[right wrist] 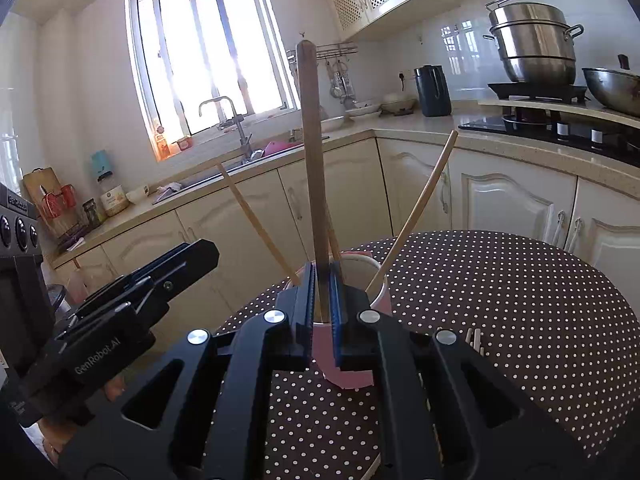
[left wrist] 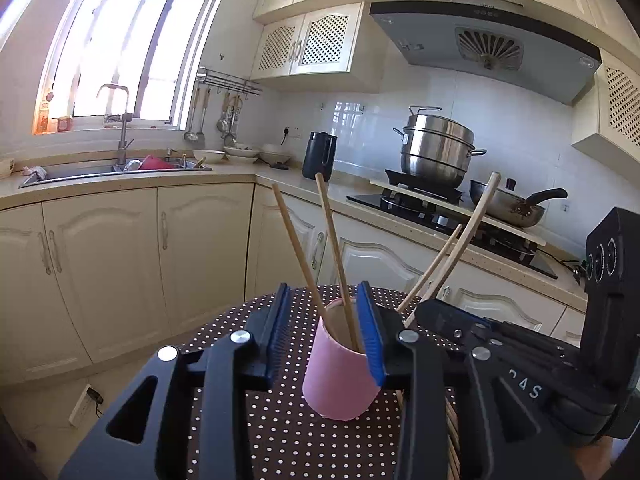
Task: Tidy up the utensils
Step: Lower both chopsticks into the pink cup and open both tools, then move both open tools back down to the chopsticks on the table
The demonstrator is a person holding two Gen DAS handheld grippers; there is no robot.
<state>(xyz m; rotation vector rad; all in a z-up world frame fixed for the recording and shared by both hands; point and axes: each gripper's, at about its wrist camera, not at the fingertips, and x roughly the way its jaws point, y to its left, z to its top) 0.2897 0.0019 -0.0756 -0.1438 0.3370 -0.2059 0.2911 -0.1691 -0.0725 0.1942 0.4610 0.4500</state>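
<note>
Right gripper [right wrist: 320, 304] clamps a stiff, light chopstick [right wrist: 311, 160] low on its shaft, apparently above the pink cup [left wrist: 340, 376] on the dotted table [right wrist: 520, 300]. Left gripper [left wrist: 325, 332] stands part-open, empty.

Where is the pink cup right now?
The pink cup stands on the polka-dot table, between the left gripper's open fingers in the left wrist view, with chopsticks leaning inside.
</note>
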